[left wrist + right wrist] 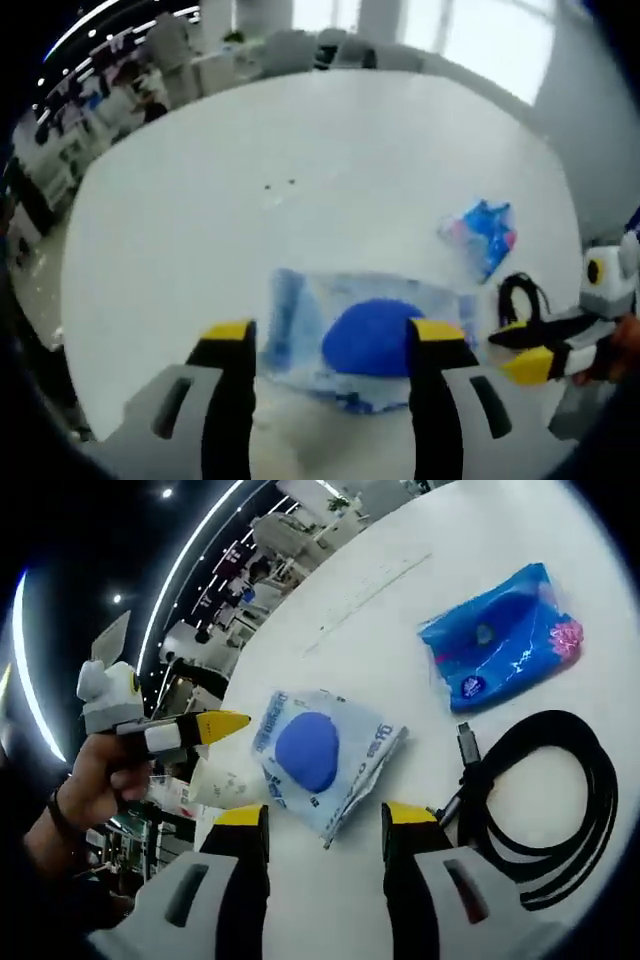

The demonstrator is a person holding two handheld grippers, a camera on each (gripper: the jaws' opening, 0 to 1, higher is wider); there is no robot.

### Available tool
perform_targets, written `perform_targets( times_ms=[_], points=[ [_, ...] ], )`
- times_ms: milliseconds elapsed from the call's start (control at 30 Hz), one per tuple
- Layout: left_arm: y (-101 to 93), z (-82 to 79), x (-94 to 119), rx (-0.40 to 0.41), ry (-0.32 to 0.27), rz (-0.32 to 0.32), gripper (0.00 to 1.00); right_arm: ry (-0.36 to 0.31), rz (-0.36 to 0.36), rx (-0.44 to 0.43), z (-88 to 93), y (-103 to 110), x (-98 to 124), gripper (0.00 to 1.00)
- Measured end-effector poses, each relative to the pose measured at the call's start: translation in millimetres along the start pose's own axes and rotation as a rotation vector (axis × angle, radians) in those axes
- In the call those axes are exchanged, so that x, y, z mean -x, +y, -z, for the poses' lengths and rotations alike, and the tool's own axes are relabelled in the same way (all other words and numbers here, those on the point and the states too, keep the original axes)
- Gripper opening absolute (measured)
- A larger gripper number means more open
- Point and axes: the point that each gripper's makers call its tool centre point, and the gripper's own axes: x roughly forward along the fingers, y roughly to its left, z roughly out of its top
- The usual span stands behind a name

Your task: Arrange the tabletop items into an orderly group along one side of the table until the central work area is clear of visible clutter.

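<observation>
Left gripper [330, 335] wide open, straddling clear pouch [365, 335].

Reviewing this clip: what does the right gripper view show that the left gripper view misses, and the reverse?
Right gripper view alone: the black cable's whole coil with its plug, and the hand holding the left gripper. Left gripper view alone: two dark specks on the table. Both: the clear packet with the blue disc and the blue packet.
</observation>
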Motion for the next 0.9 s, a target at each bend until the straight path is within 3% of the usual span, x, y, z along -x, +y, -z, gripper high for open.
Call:
perform_targets(
  times_ms=[267, 467, 567, 667, 767, 800, 900],
  points=[
    [21.8, 14.9, -24.6, 0.063, 0.149, -0.012, 0.44, 0.018, 0.01, -0.054, 4.3, -4.5, -11.1, 0.41],
    [26.0, 22.4, -30.7, 0.068, 0.193, -0.022, 0.35, 0.032, -0.014, -0.105, 6.8, -0.7, -19.4, 0.33],
    [22.3, 31.4, -33.6, 0.063, 0.223, -0.006, 0.23, 0.034, -0.004, -0.106, 6.3, -1.6, -22.5, 0.29],
    [30.0, 37.7, -34.8, 0.051, 0.245, -0.046, 0.14, 0.033, 0.01, -0.114, 7.2, -4.3, -22.8, 0.23],
    [31.7, 38.7, -34.9, 0.072, 0.245, -0.058, 0.08, 0.081, 0.034, -0.126, 16.6, -12.2, -23.6, 0.05],
    [26.7, 42.5, -35.4, 0.107, 0.264, -0.039, 0.05, 0.083, 0.038, -0.128, 17.3, -13.3, -24.4, 0.05],
    [29.1, 41.1, -37.0, 0.065, 0.266, -0.072, 0.04, 0.08, 0.037, -0.081, 15.0, -11.4, -22.9, 0.04]
  ],
)
